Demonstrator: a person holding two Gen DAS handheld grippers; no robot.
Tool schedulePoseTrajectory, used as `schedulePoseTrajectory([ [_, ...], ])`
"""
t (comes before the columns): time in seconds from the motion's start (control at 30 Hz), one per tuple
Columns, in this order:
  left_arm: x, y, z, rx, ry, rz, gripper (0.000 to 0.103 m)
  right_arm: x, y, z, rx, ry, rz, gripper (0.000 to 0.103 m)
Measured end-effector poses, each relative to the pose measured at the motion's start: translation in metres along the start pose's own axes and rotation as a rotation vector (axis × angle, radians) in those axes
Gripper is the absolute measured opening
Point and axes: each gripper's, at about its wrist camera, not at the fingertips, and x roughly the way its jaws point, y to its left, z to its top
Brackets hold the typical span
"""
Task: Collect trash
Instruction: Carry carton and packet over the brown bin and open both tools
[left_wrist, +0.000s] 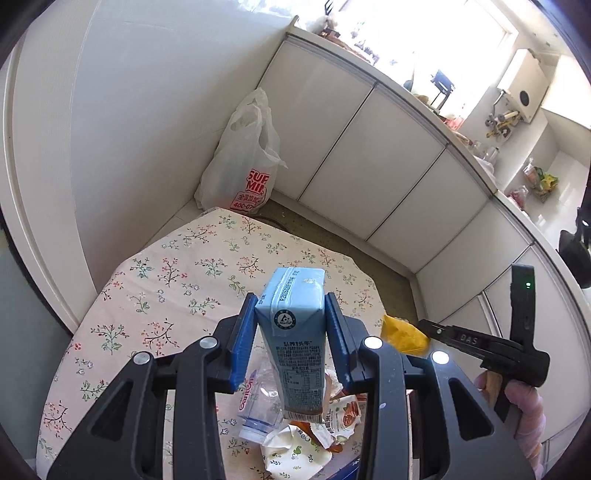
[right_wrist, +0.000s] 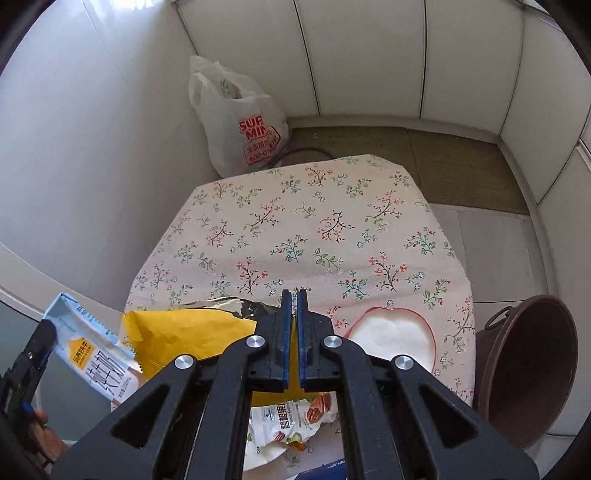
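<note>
My left gripper (left_wrist: 291, 314) is shut on a light blue milk carton (left_wrist: 293, 332), which it holds upright above the floral table (left_wrist: 166, 266). Under the carton lies a small heap of trash: a clear plastic cup (left_wrist: 258, 410), a nut packet (left_wrist: 343, 417) and crumpled paper (left_wrist: 295, 454). My right gripper (right_wrist: 294, 295) is shut on a yellow foil-lined wrapper (right_wrist: 192, 336), lifted off the table (right_wrist: 314, 221). The left wrist view shows this gripper (left_wrist: 423, 325) pinching the wrapper (left_wrist: 404, 336). At the right wrist view's left edge is the carton (right_wrist: 88, 350).
A white plastic shopping bag (right_wrist: 240, 122) with red print stands on the floor in the corner beyond the table. A brown bucket (right_wrist: 528, 369) sits on the floor at the table's right. A white round lid with a red rim (right_wrist: 395, 332) lies on the cloth. White cabinets (left_wrist: 369, 147) line the wall.
</note>
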Motion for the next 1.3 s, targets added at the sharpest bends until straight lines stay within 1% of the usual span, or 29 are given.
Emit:
schedulePoseTrajectory([
  [0.2,-0.006,-0.025,-0.011,0.061,-0.007,-0.027,0.037,-0.048,-0.04,-0.026,0.086,-0.107,0.015,0.002],
  [0.37,-0.014,-0.054,-0.023,0.114,-0.029,-0.056,0.037,-0.087,-0.098,-0.055,0.193,-0.201,-0.018,0.002],
  [0.5,-0.014,-0.083,-0.033,0.146,-0.034,-0.087,0.036,-0.114,-0.147,-0.079,0.271,-0.274,-0.101,0.002],
  [0.63,-0.008,-0.12,-0.045,0.16,-0.014,-0.141,0.036,-0.137,-0.192,-0.096,0.35,-0.331,-0.177,0.002],
  [0.73,-0.001,-0.153,-0.055,0.18,0.005,-0.185,0.036,-0.152,-0.223,-0.109,0.4,-0.37,-0.251,0.002],
  [0.83,0.006,-0.19,-0.068,0.22,0.02,-0.22,0.036,-0.161,-0.257,-0.122,0.477,-0.401,-0.32,0.002],
  [1.0,0.014,-0.238,-0.086,0.265,0.044,-0.274,0.036,-0.156,-0.303,-0.134,0.578,-0.412,-0.422,0.002],
  [1.13,0.022,-0.269,-0.097,0.302,0.061,-0.299,0.036,-0.141,-0.325,-0.136,0.619,-0.384,-0.456,0.004],
  [1.23,0.029,-0.288,-0.103,0.319,0.072,-0.312,0.036,-0.136,-0.333,-0.135,0.623,-0.371,-0.474,0.006],
  [1.27,0.031,-0.293,-0.106,0.321,0.077,-0.317,0.036,-0.137,-0.334,-0.135,0.622,-0.371,-0.478,0.009],
  [1.3,0.034,-0.298,-0.107,0.324,0.081,-0.321,0.036,-0.138,-0.335,-0.136,0.622,-0.374,-0.484,0.016],
])
